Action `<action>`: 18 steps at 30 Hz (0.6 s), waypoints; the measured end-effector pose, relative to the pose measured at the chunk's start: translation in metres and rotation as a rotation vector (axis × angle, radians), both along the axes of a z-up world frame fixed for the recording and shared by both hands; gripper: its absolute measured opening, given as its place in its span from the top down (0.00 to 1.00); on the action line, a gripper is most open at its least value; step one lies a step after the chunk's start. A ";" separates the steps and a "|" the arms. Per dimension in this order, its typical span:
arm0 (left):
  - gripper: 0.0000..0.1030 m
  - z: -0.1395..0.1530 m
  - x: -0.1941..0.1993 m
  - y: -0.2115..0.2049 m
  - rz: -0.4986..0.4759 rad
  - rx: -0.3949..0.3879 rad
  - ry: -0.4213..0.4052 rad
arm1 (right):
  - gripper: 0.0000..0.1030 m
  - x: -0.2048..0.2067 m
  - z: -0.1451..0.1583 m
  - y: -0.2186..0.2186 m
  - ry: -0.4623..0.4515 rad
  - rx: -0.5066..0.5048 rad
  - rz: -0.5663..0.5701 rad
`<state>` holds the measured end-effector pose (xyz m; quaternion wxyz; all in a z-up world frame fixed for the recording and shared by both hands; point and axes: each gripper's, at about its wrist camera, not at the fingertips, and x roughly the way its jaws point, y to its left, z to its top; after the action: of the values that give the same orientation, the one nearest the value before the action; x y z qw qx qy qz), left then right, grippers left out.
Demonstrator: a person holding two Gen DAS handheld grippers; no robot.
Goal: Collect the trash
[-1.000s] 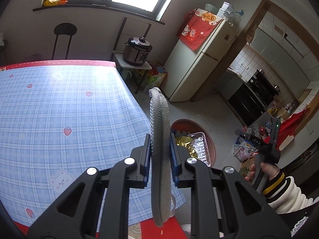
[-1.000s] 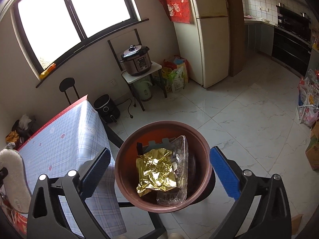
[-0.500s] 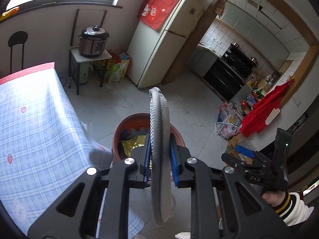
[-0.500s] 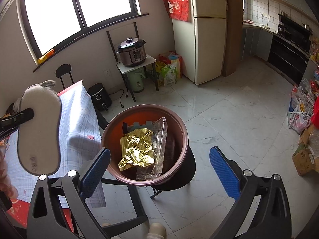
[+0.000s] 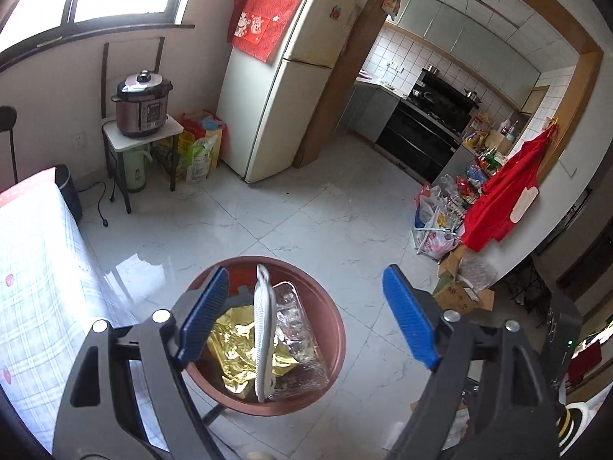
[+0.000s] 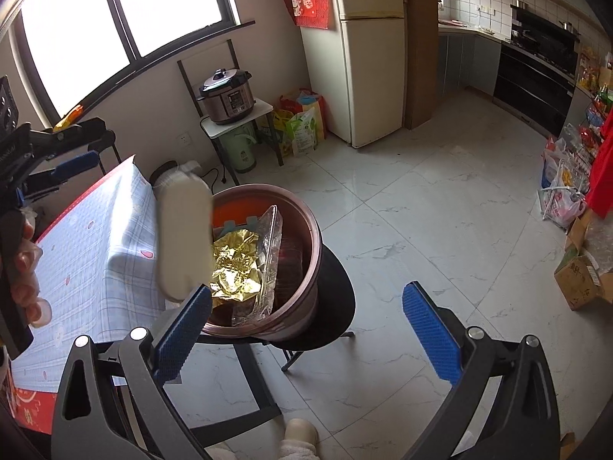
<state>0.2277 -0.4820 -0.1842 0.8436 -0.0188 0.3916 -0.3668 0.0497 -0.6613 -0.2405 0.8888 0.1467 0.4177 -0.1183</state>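
A round brown bin stands on a black stool. It holds crumpled gold foil and a clear plastic tray. My left gripper hangs over the bin with its jaws opening. A flat white oval piece of padding is loose in the air between and below its fingers, touching neither pad, at the bin's table side. My right gripper stands open and empty in front of the bin.
The table with the blue checked cloth is just left of the bin. A pressure cooker on a small stand, a fridge, bags and cardboard boxes line the tiled floor's edges.
My left gripper swung from over the table to above the bin, then opened and let go of the white padding, which now drops toward the bin. The right gripper stayed open.
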 end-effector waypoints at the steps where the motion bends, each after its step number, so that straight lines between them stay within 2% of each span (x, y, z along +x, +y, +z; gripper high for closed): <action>1: 0.15 0.003 -0.001 0.002 0.005 0.011 -0.011 | 0.05 0.000 0.000 0.000 0.001 0.000 -0.004; 3: 0.09 0.008 -0.004 0.012 0.022 0.017 -0.024 | 0.05 0.000 0.002 0.003 0.002 -0.002 -0.010; 7: 0.09 0.015 -0.015 0.047 0.070 0.052 -0.037 | 0.05 0.007 0.012 0.019 -0.007 -0.027 0.002; 12: 0.06 0.027 -0.026 0.100 0.136 0.104 -0.054 | 0.05 0.012 0.039 0.052 -0.053 -0.048 0.006; 18: 0.06 0.049 -0.049 0.168 0.202 0.137 -0.112 | 0.05 0.009 0.070 0.103 -0.097 -0.101 0.021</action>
<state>0.1783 -0.3141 -0.1357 0.8962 0.0202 0.3641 -0.2528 0.0583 -0.5588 -0.1710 0.9154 0.1031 0.3692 -0.1227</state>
